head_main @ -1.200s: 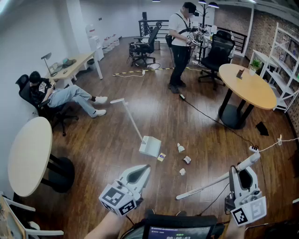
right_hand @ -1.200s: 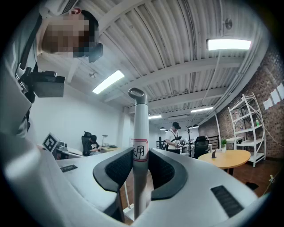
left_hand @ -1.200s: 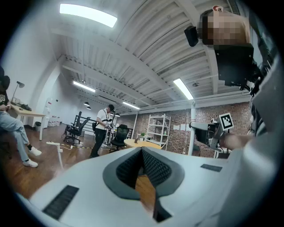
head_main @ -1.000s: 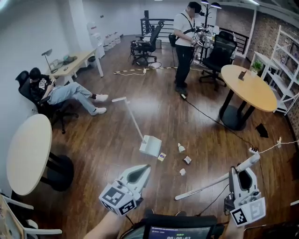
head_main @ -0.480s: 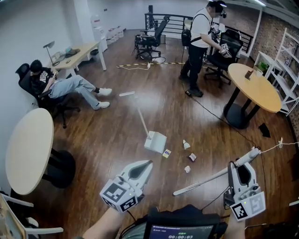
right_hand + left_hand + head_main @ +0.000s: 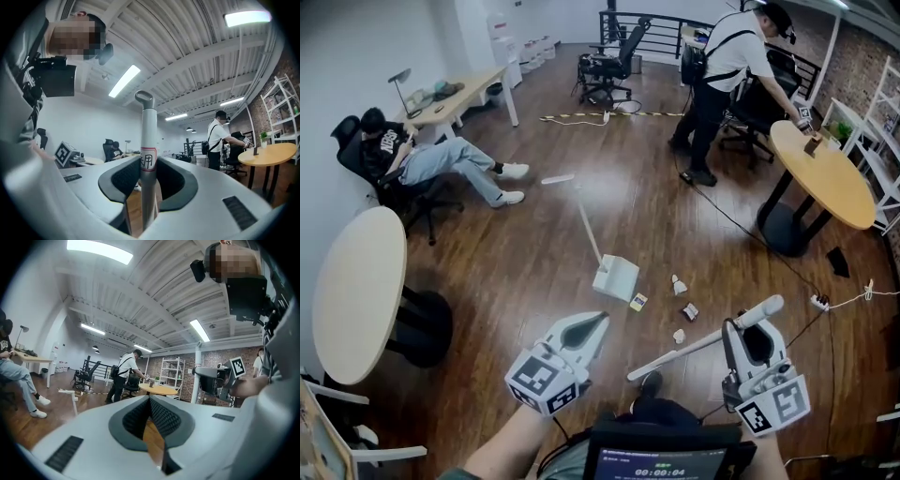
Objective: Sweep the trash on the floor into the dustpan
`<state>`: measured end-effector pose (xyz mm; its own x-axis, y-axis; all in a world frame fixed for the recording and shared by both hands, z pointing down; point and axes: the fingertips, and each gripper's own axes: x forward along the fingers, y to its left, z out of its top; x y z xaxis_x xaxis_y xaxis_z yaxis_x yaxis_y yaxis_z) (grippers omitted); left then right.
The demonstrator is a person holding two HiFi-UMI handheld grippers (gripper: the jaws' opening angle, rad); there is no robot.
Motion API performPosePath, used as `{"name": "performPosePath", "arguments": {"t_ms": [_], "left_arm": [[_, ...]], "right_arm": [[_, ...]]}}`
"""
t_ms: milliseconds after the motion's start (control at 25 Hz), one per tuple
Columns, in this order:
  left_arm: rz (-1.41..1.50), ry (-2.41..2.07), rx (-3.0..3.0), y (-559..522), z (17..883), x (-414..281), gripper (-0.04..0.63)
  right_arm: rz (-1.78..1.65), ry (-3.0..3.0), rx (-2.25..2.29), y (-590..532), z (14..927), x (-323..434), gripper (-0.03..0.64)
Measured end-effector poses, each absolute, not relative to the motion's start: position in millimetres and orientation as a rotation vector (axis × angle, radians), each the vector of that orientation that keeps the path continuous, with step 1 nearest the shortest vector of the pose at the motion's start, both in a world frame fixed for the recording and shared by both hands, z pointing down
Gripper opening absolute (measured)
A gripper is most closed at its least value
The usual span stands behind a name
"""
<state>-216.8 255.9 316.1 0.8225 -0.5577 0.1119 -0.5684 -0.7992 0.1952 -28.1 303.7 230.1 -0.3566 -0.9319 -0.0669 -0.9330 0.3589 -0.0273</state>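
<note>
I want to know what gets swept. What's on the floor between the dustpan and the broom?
Four small bits of trash lie between the dustpan and the broom, seen in the head view.

A seated person leans back in a black chair at the upper left, legs stretched out, beside a light desk carrying a lamp. At the top right a standing person bends over a round wooden table. Another round table fills the left edge. A black cable runs down right to a power strip.
</note>
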Motion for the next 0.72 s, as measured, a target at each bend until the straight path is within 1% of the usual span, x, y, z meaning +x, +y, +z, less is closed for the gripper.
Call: {"name": "performPosePath", "arguments": {"t_ms": [320,560,720], "left_arm": [[0.137,-0.952,2.756,187,325,-170,0.011],[0.160,-1.014,2.738,134,332,-130,0.011],[0.175,-0.988,2.755,100,346,-112,0.011]], "right_arm": [[-0.098,2.621,-1.596,232,271,-8,0.135],[-0.158,2.599,-1.630,175,297,41,0.135],[-0.157,2.612,-1.678,144,325,50,0.135]]}}
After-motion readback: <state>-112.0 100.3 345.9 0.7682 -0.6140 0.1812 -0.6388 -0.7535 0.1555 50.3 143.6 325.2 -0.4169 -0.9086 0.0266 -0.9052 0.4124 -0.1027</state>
